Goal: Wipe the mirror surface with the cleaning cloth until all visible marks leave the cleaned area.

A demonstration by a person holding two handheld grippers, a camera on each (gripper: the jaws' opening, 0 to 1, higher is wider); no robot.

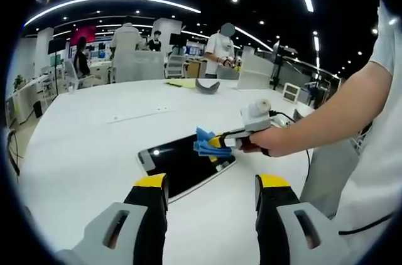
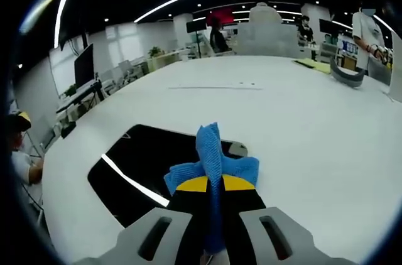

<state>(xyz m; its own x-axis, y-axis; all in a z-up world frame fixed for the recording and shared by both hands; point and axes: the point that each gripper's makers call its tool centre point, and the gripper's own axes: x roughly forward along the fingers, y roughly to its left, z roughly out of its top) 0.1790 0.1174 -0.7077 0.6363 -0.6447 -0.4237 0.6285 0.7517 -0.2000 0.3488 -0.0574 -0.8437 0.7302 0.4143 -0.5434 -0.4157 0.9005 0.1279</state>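
White tabletop (image 1: 88, 152) ran out under both of my cameras, broad and bare for most of its span, inside a big open office with ceiling light strips. Nearest in the left gripper view, my left gripper (image 1: 212, 199) hung above the table with its yellow-tipped jaws spread wide and nothing between them. Just past those tips lay the mirror (image 1: 179, 164), a dark rectangular panel flat on the table, its pale edge catching the lights. At its right end I saw the right gripper (image 1: 217, 144), held in a hand (image 1: 276, 139), pressing the blue cleaning cloth (image 1: 204, 142) down onto the glass.

From the right gripper view the same story read closer: the right gripper (image 2: 211, 184) had its jaws pinched together on the cleaning cloth (image 2: 213, 158), which bunched up between the yellow tips and stuck out ahead of them, sitting over the near right part of the mirror (image 2: 144, 158) (a bright strip of reflected light crossed the dark surface). I could not make out any marks on the glass.

Farther back on the table rested a curved grey object (image 1: 207, 86), and beyond it people (image 1: 220, 51) stood among desks and chairs.
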